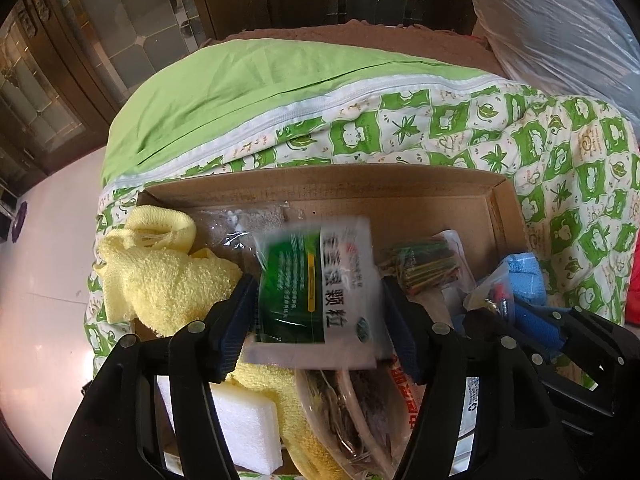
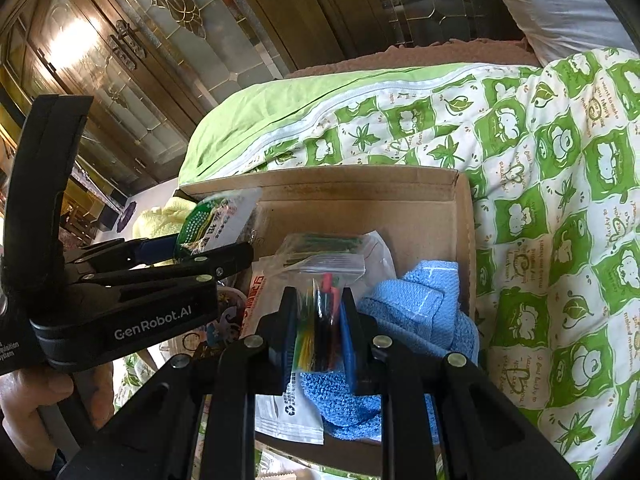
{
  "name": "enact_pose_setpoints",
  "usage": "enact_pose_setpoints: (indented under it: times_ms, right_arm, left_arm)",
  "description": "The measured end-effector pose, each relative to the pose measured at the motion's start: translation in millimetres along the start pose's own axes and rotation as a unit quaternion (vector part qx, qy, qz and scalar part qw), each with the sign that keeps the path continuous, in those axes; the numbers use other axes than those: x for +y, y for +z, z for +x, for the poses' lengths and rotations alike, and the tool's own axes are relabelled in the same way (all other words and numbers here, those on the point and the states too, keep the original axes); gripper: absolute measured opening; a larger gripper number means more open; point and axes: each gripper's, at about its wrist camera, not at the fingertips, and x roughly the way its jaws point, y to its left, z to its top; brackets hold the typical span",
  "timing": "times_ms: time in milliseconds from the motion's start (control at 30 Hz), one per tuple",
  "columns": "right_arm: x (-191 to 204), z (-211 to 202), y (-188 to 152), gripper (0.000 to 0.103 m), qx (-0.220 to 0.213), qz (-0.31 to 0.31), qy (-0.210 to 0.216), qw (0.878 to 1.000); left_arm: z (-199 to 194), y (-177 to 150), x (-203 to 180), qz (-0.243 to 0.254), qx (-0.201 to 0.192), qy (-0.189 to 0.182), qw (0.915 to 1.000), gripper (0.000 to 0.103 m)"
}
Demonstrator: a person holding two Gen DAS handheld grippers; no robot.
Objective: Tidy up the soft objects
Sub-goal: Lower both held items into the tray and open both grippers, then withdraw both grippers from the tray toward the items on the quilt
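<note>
The side of the left gripper (image 2: 218, 248) has white letters that say "GenRobot.AI". The green and white packet (image 1: 316, 280) between its fingers has big dark Chinese words, and the last two read 颗粒. The green and white quilt (image 2: 560, 208) on the right has tiny English words in its squares, such as "I want to make you happy", and a white pouch (image 2: 288, 412) near the front of the cardboard box (image 2: 360, 184) shows a recycle sign.
</note>
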Motion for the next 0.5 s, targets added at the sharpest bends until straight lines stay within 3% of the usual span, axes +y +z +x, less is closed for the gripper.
enact_pose_setpoints:
  times_ms: [100, 167, 500]
  right_arm:
    - [3.5, -2.4, 0.3, 0.034, -0.012, -0.012, -0.013, 1.0]
    - [5.8, -5.9, 0.8, 0.048, -0.023, -0.02, -0.023, 0.999]
    - [6.8, -27.2, -8.3, 0.061, -0.059, -0.025, -0.032, 0.997]
  left_arm:
    - [-2.4, 0.6, 0.5, -0.001, -0.006, 0.0, 1.0, 0.077]
    - [-5.2, 0.7, 0.3, -0.002, -0.011, 0.0, 0.9999, 0.079]
    - [-27.0, -8.0, -5.2, 0.006, -0.028, -0.001, 0.9996, 0.079]
